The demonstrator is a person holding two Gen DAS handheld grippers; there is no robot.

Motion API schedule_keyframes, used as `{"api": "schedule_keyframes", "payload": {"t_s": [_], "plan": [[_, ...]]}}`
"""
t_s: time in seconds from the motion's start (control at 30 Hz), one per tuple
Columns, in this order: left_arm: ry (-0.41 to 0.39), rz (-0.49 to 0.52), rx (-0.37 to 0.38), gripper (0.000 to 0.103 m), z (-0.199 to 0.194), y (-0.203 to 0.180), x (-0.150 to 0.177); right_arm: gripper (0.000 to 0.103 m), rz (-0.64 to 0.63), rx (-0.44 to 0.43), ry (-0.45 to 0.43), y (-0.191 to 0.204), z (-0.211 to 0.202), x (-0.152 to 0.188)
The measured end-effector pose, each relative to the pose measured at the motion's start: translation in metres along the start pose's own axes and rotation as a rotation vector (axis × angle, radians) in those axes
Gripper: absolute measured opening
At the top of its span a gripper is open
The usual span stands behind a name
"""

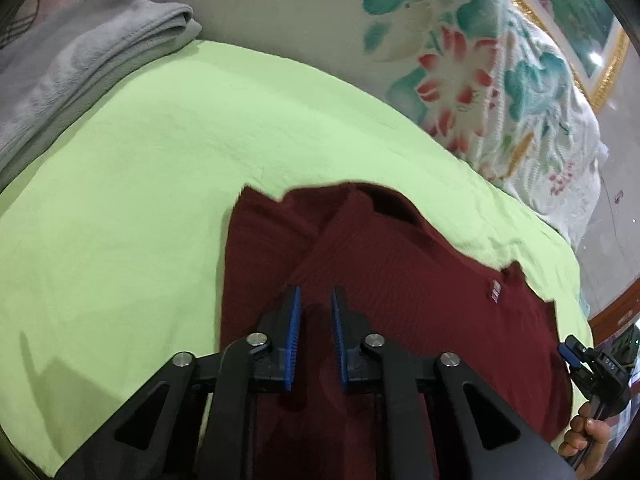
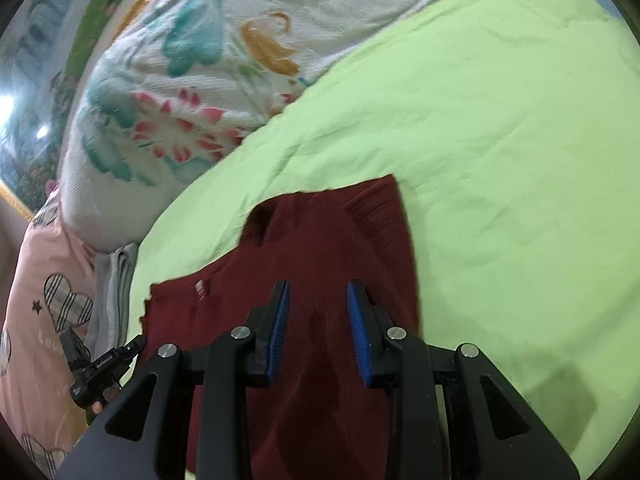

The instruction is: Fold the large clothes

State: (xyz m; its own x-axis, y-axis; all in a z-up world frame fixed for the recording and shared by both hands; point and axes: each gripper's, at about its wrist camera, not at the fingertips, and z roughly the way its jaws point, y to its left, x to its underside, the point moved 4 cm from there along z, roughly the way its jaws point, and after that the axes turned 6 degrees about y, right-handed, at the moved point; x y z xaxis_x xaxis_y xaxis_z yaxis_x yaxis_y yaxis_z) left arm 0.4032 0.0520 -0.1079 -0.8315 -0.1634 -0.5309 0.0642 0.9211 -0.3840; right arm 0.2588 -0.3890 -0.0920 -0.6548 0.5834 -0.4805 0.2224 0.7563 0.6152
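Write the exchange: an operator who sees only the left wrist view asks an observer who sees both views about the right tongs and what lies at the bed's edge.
Operator: Are the right tongs open? I only see their side.
Observer: Yes, the right tongs are open, with the maroon garment showing between their fingers.
Operator: What lies beside the grey blanket?
Observer: A pink pillow with checked hearts lies against the grey blanket, off the green sheet.
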Motion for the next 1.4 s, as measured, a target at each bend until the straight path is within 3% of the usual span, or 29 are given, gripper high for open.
{"api": "schedule_keyframes", "payload": {"t_s": [0.17, 0.33, 0.63, 0.83, 1.03, 1.27, 1.4], "plan": [[-0.015, -0.029, 0.088, 0.027, -0.047, -0.009, 0.049, 0.031, -0.045, -0.05, 0.01, 0.023, -0.015, 0.036], [-0.024, -0.081, 0.173, 0.045, -0.082, -0.015, 0.102, 0.031, -0.037, -0.109, 0.031, 0.035, -0.023, 0.078], [0.033, -0.188, 0.217, 0.053, -0.082, -0.002, 0.159, 0.031, -0.055, -0.149, 0.112, 0.053, -0.016, 0.125], [0.044, -0.259, 0.233, 0.055, -0.065, 0.006, 0.156, 0.031, -0.083, -0.144, 0.133, 0.063, -0.012, 0.13], [0.043, -0.338, 0.25, 0.055, -0.041, 0.017, 0.122, 0.026, -0.135, -0.136, 0.137, 0.085, 0.006, 0.11], [0.015, -0.346, 0.225, 0.054, -0.03, 0.016, 0.106, 0.021, -0.211, -0.109, 0.197, 0.121, 0.063, 0.072], [0.015, -0.335, 0.229, 0.047, -0.028, 0.015, 0.102, 0.02, -0.252, -0.05, 0.31, 0.123, 0.108, 0.078]]}}
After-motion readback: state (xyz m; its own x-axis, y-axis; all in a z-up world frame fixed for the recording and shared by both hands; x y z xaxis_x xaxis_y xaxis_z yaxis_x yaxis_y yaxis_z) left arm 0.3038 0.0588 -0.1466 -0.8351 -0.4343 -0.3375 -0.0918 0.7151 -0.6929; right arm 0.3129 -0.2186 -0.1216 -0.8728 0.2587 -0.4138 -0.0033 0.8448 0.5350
